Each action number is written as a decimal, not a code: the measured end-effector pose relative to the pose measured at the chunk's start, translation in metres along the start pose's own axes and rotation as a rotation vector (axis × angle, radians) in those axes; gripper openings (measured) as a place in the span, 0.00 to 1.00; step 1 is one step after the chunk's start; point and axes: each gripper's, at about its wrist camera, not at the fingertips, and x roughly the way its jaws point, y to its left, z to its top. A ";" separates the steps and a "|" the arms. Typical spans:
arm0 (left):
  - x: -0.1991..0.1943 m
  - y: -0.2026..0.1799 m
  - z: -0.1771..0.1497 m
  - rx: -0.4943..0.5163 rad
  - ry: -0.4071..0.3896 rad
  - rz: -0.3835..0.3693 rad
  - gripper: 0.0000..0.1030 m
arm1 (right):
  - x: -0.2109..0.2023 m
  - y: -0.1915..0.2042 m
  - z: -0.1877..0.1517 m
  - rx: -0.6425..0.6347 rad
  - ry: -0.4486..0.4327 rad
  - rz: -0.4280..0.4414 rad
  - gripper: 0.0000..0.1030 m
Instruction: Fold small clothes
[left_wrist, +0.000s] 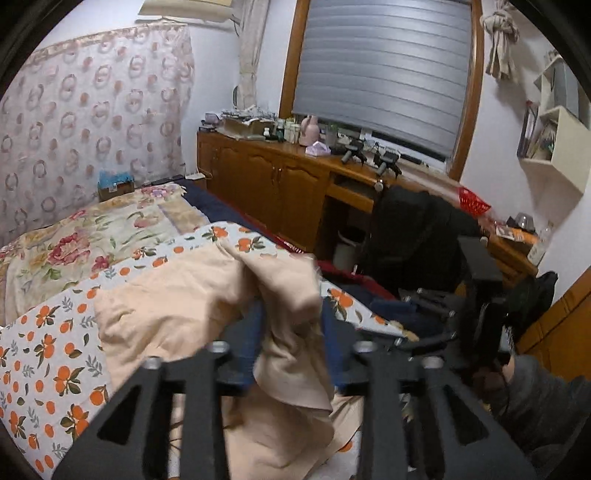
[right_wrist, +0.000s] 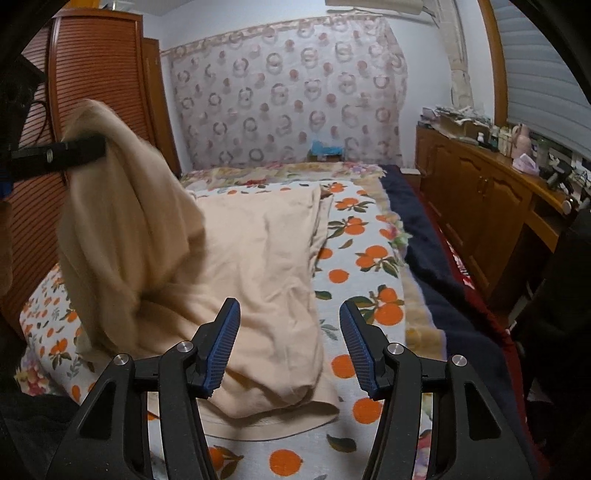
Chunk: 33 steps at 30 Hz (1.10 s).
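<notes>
A beige garment (right_wrist: 255, 251) lies on the orange-print bedspread (right_wrist: 369, 266). My left gripper (left_wrist: 291, 328) is shut on a bunched edge of the garment (left_wrist: 284, 288) and lifts it off the bed. In the right wrist view that gripper (right_wrist: 74, 151) shows at the upper left with beige cloth hanging from it. My right gripper (right_wrist: 290, 347) is open and empty, low over the near part of the garment, its blue pads (right_wrist: 221, 350) apart.
A floral quilt (left_wrist: 96, 236) and a dark blue blanket (right_wrist: 436, 266) lie on the bed. A wooden cabinet (left_wrist: 273, 181) with bottles and clutter runs along the window wall. A black chair (left_wrist: 413, 236) stands by it. A slatted wardrobe (right_wrist: 92, 92) is at the left.
</notes>
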 end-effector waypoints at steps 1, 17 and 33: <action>-0.001 0.001 -0.002 -0.001 0.003 0.017 0.44 | -0.001 -0.001 0.000 -0.001 0.001 -0.004 0.56; -0.045 0.073 -0.070 -0.176 -0.018 0.266 0.46 | 0.009 0.023 0.027 -0.095 -0.022 0.016 0.56; -0.095 0.117 -0.120 -0.259 -0.060 0.428 0.46 | 0.097 0.167 0.068 -0.365 0.099 0.283 0.56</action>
